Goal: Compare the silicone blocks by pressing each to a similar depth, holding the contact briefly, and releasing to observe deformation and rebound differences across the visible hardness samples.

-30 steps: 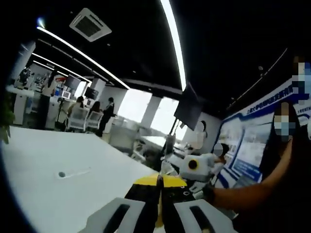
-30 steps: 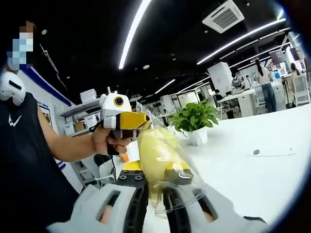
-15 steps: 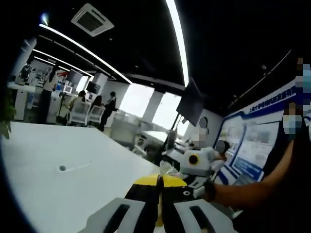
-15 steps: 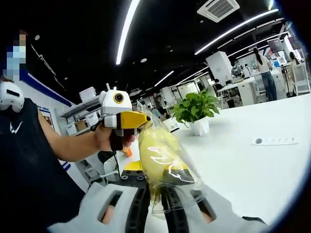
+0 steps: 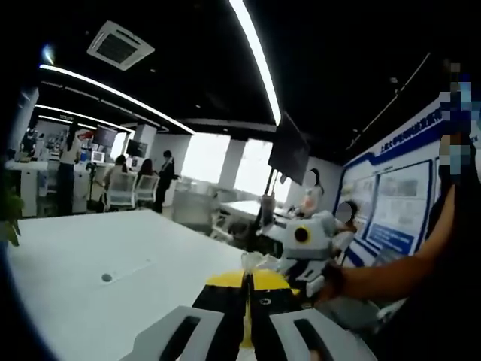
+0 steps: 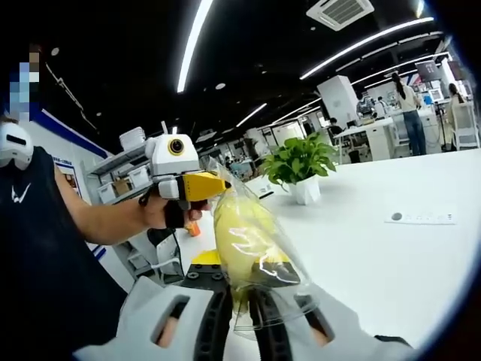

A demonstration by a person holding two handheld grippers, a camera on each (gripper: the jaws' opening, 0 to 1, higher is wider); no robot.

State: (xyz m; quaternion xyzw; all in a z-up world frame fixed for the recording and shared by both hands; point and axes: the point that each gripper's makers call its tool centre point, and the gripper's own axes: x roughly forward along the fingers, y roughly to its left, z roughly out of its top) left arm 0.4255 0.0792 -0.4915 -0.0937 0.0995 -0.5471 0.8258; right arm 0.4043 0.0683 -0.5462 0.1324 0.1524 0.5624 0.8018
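In the right gripper view, the right tongs (image 6: 239, 316) are closed on a yellow silicone block in a clear bag (image 6: 244, 241), held up in the air above the white desk (image 6: 376, 263). Just beyond it, the left tongs (image 6: 218, 183) reach in from the left and appear to pinch the bag's top edge; the person's hand (image 6: 167, 214) grips their handle. In the left gripper view, the left tongs (image 5: 246, 282) show almost no gap between the jaws, with a scrap of clear film at the tips, and the right gripper body (image 5: 308, 237) sits just past them.

No pressing has begun: judging by the wrapping, this is still the step of getting 1 sample out or set down. The next move likely calls for freeing the block and laying it flat on the desk before any press.

Farther off stand a potted plant (image 6: 301, 169), a cable port (image 6: 421, 217) in the desk, ceiling light strips (image 5: 254, 53), and people at distant workstations.
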